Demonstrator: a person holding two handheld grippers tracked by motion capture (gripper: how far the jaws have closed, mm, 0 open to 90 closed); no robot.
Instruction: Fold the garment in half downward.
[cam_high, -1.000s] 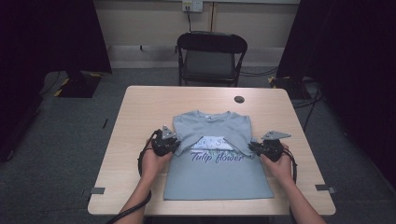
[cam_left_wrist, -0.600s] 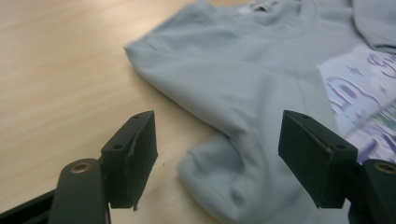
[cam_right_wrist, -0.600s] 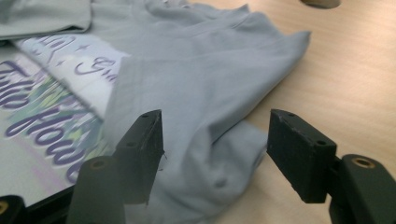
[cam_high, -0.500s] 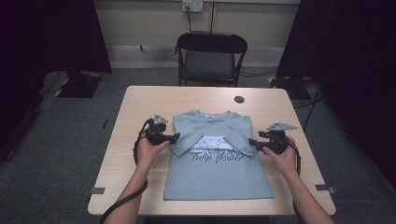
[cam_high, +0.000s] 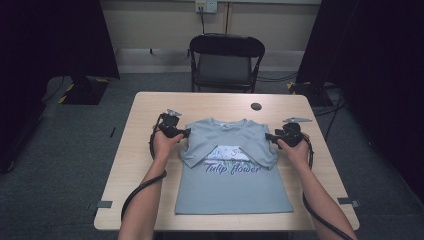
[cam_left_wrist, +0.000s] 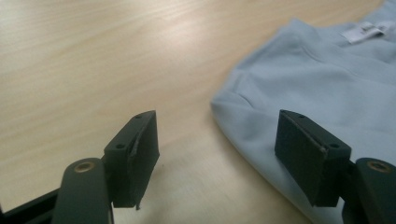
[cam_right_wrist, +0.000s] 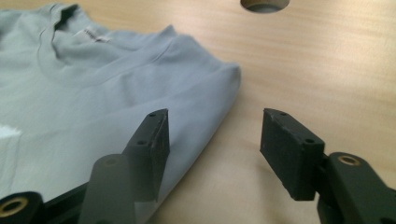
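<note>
- Pale wooden desk seen from above, with a light blue cotton T-shirt lying front side up in the middle, printed with "Tulip flower" across the chest.
- Both short sleeves already folded in over the chest, giving straight side edges; lower body of the shirt spread flat toward the near desk edge, not yet folded.
- Left black two-jaw gripper released, jaws wide apart and empty, straddling the rounded fold at the shirt's shoulder, one jaw over bare wood, the other over cloth.
- Right black two-jaw gripper likewise released and empty, straddling the other shoulder fold.
- Seemingly mid-fold: sleeves done, lengthwise fold of the body likely left, possibly starting from a pinch at both shoulders.
- Small round dark hole in the desk beyond the collar.
- Black folding chair standing behind the desk, unoccupied.
</note>
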